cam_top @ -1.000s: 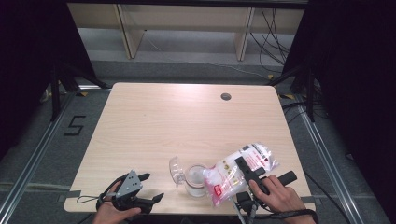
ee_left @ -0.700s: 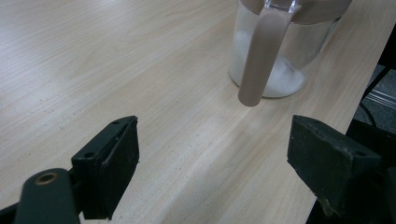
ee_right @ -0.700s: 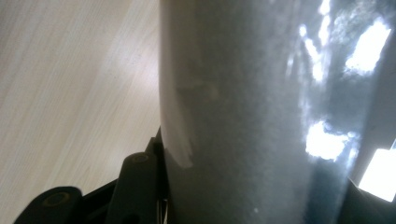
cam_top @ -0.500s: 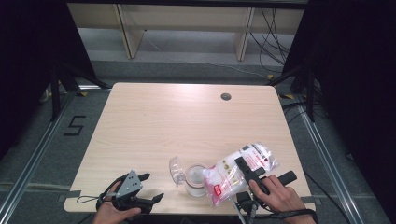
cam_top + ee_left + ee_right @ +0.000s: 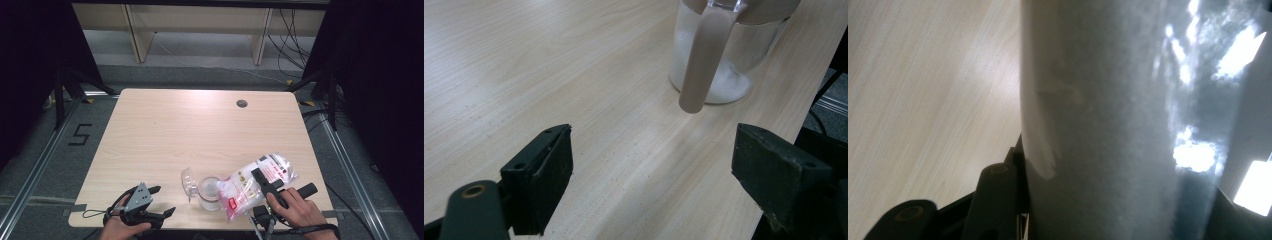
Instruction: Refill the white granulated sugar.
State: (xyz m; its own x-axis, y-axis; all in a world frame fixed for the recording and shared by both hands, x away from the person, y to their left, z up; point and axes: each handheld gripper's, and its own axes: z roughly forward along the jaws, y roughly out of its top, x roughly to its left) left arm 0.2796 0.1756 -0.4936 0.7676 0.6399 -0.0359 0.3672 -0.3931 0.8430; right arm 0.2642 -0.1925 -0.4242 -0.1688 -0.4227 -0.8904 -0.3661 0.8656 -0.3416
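Observation:
A clear jar (image 5: pixel 210 192) with white powder in its bottom stands near the table's front edge, its hinged lid (image 5: pixel 188 181) flipped open to the left. In the left gripper view the jar (image 5: pixel 724 65) is ahead with a brownish lid strap (image 5: pixel 704 60) hanging down its side. A clear plastic bag of white powder (image 5: pixel 255 182) with red print is tilted over the jar, its lower end at the jar's mouth. My right gripper (image 5: pixel 267 185) is shut on the bag, whose side (image 5: pixel 1118 120) stands close before the camera. My left gripper (image 5: pixel 157 200) rests open at the front left, with nothing between its fingers (image 5: pixel 544 175).
The wooden table (image 5: pixel 200 130) has a round cable hole (image 5: pixel 242 103) at the back right. The jar stands close to the front edge. Dark curtains and floor rails flank the table, and a shelf frame stands behind it.

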